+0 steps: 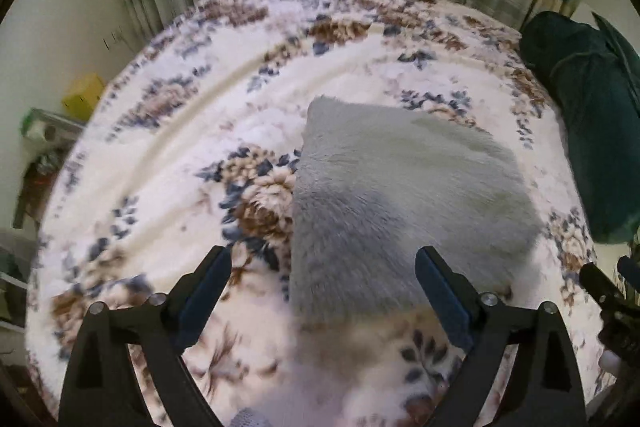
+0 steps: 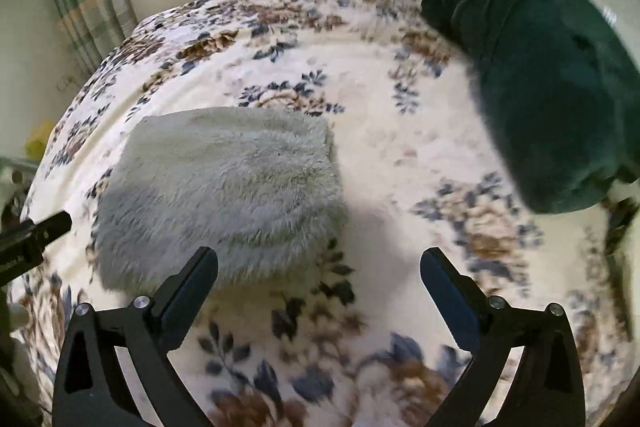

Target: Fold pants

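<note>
A: Hovering above the bed (image 1: 168,131), both tongs are spread wide and grasp nothing. Left tongs (image 1: 323,269) hang over the near left part of the grey fluffy pants (image 1: 404,199); right tongs (image 2: 319,269) hang just past their near right corner, over bare blanket.

B: Pants status?

A: Pants (image 2: 224,195) lie as a compact rectangular bundle on the floral blanket, ahead of both tongs. Judged folded, or nearly so. No waistband or leg visible, so fold count unknown.

B: Risks?

A: Thick pile looks springy; the top layer may lift and creep open if nothing presses it flat. A pad dragging across the fur on the way out could pull a layer askew. Dark green bundle (image 2: 552,87) lies well apart, ahead-right of right tongs; a wide sweep that way could snag it.
</note>
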Motion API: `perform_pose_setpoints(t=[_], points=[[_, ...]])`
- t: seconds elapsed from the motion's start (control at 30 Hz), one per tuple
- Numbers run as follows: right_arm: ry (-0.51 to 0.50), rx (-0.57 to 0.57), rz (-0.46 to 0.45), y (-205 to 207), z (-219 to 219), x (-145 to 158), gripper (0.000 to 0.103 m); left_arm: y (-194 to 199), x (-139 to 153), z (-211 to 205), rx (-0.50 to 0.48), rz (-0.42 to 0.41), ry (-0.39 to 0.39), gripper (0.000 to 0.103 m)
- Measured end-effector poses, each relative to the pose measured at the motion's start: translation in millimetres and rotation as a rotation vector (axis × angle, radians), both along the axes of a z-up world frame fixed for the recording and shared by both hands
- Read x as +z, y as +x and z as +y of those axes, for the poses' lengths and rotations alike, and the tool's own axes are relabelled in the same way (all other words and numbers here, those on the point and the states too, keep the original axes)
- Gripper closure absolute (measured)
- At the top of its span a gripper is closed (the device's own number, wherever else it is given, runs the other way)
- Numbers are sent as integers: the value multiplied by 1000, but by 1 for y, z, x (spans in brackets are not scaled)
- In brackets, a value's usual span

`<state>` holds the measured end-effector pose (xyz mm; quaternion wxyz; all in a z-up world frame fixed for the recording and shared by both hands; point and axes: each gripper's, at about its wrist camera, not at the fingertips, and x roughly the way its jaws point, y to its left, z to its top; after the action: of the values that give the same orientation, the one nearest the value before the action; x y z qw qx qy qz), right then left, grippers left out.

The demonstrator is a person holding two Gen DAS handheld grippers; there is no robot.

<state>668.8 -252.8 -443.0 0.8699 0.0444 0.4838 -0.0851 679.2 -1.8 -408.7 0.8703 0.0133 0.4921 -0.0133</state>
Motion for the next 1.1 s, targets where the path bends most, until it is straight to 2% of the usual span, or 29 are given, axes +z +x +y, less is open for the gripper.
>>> perform_pose_setpoints(t=[0.17, 0.27, 0.47, 0.63, 0.83, 1.1], points=[[-13, -6, -43, -81, 6, 88, 0, -53, 62, -19, -6, -86, 31, 9], [-16, -1, -71, -116, 5, 123, 0, -86, 98, -25, -2, -110, 23, 9], [-17, 11, -148, -210, 4, 216, 0, -164, 172, -35, -10, -186, 31, 9], [-21, 36, -217, -293, 8, 288, 0, -228, 223, -37, -11, -236, 39, 9], [-3, 63, -286, -380, 13, 360, 0, -302, 281, -37, -17, -291, 39, 9], [-3, 61, -362, -472, 15, 434, 0, -366, 333, -30, -6, -351, 17, 9]])
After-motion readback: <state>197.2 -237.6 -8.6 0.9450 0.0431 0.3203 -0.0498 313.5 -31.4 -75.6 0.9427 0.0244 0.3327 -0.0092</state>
